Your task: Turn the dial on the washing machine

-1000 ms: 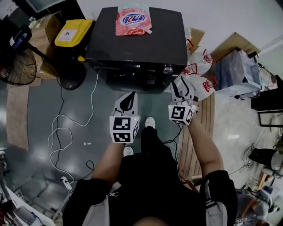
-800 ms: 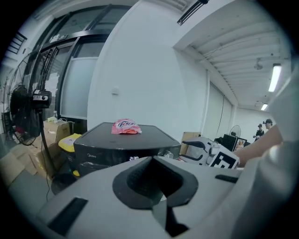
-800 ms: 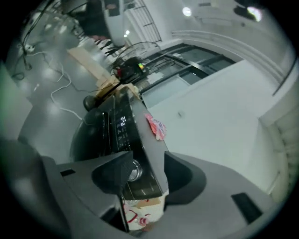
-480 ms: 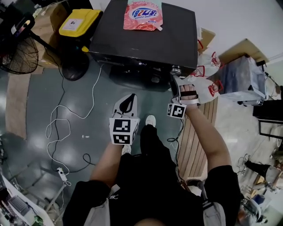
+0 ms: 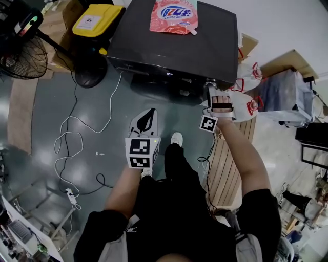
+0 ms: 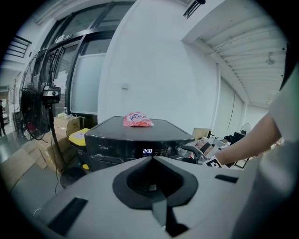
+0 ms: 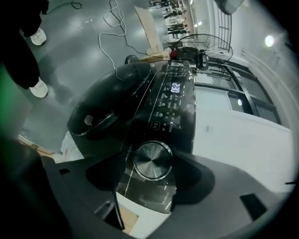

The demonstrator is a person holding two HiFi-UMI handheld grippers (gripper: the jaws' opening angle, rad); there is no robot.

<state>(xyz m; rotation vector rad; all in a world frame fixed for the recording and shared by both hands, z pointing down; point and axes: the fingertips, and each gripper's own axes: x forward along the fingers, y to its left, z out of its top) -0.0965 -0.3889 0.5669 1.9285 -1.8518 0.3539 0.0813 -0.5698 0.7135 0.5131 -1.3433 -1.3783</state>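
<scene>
A black washing machine (image 5: pixel 174 43) stands ahead, its display (image 7: pixel 176 87) lit. The silver dial (image 7: pixel 152 160) sits at the right end of the control panel, small in the head view (image 5: pixel 211 82). My right gripper (image 5: pixel 215 91) is up at that corner. In the right gripper view its jaws (image 7: pixel 149 182) are opening, one on each side of the dial, with a gap on both sides. My left gripper (image 5: pixel 147 115) hangs lower, well short of the machine's front, and is shut on nothing; its closed tip (image 6: pixel 153 159) points at the panel.
A pink detergent pouch (image 5: pixel 174 15) lies on the machine's top. To the left are a yellow-lidded box (image 5: pixel 97 20) and a standing fan (image 5: pixel 23 51). A white cable (image 5: pixel 72 153) trails over the floor. White bags (image 5: pixel 246 100) and wooden boards (image 5: pixel 223 164) are at the right.
My right gripper has moved forward and up from beside the left one to the machine's right front corner at the dial. The left gripper has stayed where it was.
</scene>
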